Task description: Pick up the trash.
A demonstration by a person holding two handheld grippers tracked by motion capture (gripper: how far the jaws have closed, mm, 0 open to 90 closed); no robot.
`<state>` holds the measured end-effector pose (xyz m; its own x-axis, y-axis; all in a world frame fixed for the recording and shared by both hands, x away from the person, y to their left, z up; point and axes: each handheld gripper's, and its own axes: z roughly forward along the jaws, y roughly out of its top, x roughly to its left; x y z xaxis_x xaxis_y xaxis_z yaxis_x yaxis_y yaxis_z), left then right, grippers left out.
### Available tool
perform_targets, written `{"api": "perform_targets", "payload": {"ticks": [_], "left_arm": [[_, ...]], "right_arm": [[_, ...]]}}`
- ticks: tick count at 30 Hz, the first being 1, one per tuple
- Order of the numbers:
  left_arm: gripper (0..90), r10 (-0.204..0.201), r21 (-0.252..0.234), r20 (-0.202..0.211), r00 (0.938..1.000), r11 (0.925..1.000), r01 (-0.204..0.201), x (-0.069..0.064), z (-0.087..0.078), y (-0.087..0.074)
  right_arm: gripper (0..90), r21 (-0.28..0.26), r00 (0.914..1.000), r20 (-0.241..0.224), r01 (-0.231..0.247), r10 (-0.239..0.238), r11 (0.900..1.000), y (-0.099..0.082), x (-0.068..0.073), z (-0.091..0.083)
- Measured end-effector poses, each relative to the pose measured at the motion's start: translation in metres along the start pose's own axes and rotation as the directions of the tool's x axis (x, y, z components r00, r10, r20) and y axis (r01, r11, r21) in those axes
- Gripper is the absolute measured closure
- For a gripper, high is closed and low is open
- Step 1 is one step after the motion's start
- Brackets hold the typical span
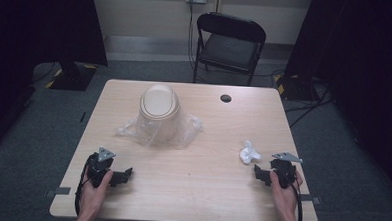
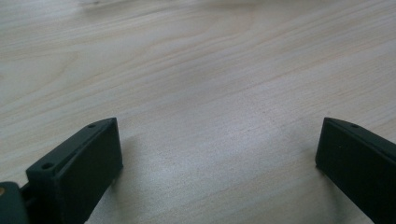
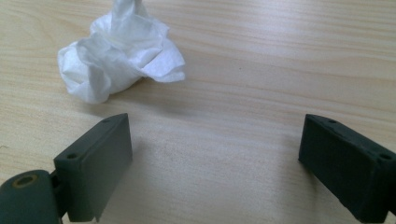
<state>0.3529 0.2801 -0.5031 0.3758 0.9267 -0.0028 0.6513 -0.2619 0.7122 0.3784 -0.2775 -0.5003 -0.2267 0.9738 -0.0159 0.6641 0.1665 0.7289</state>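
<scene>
While both my hands rest low on the near edge of the pale wooden table (image 1: 202,161), my right gripper (image 3: 215,154) stands with its black jaws spread wide and nothing between them, just near of a crumpled white paper tissue (image 3: 119,56) lying at the table's right side. My left gripper (image 2: 217,154), at the near left, is likewise released, with bare wood grain between its jaws. Farther off, left of centre, a beige domed lidded bin (image 1: 159,109) sits on a clear crinkled plastic bag (image 1: 191,125). No lettering or label can be read anywhere.
</scene>
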Motion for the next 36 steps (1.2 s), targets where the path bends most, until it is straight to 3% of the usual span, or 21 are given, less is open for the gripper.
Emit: {"api": "perform_targets", "payload": {"ticks": [11, 19, 23, 27, 28, 32, 36], "left_arm": [[0.0, -0.002, -0.002, 0.001, 1.0, 1.0, 0.002, 0.0, 0.0, 0.0], [0.0, 0.004, -0.001, 0.005, 1.0, 1.0, -0.004, 0.001, 0.0, 0.0], [0.0, 0.005, -0.001, 0.006, 1.0, 1.0, -0.005, 0.001, 0.0, 0.0], [0.0, 0.005, -0.001, 0.006, 1.0, 1.0, -0.005, 0.001, 0.0, 0.0], [0.0, 0.005, -0.001, 0.006, 1.0, 1.0, -0.005, 0.001, 0.0, 0.0], [0.0, 0.007, -0.001, 0.006, 1.0, 1.0, -0.007, 0.001, 0.0, 0.0], [0.0, 0.006, -0.001, 0.007, 1.0, 1.0, -0.006, 0.001, 0.0, 0.0]], "right_arm": [[13.6, 0.013, 0.9998, 0.006, 0.019, -0.019, 0.9997, 0.002, 0.0, -0.005], [13.7, -0.072, 0.9982, -0.032, 0.049, -0.051, 0.9962, 0.012, 0.014, -0.027], [13.6, -0.079, 0.9954, -0.06, 0.069, -0.074, 0.9945, 0.019, 0.025, -0.03], [13.5, -0.078, 0.9871, -0.133, 0.078, -0.088, 0.9939, 0.029, 0.038, -0.025], [13.5, -0.078, 0.9871, -0.133, 0.078, -0.088, 0.9939, 0.029, 0.038, -0.025], [13.5, -0.111, 0.9768, -0.174, 0.107, -0.125, 0.9881, 0.045, 0.061, -0.025], [13.8, -0.106, 0.9614, -0.239, 0.114, -0.136, 0.9879, 0.057, 0.079, -0.021]]}}
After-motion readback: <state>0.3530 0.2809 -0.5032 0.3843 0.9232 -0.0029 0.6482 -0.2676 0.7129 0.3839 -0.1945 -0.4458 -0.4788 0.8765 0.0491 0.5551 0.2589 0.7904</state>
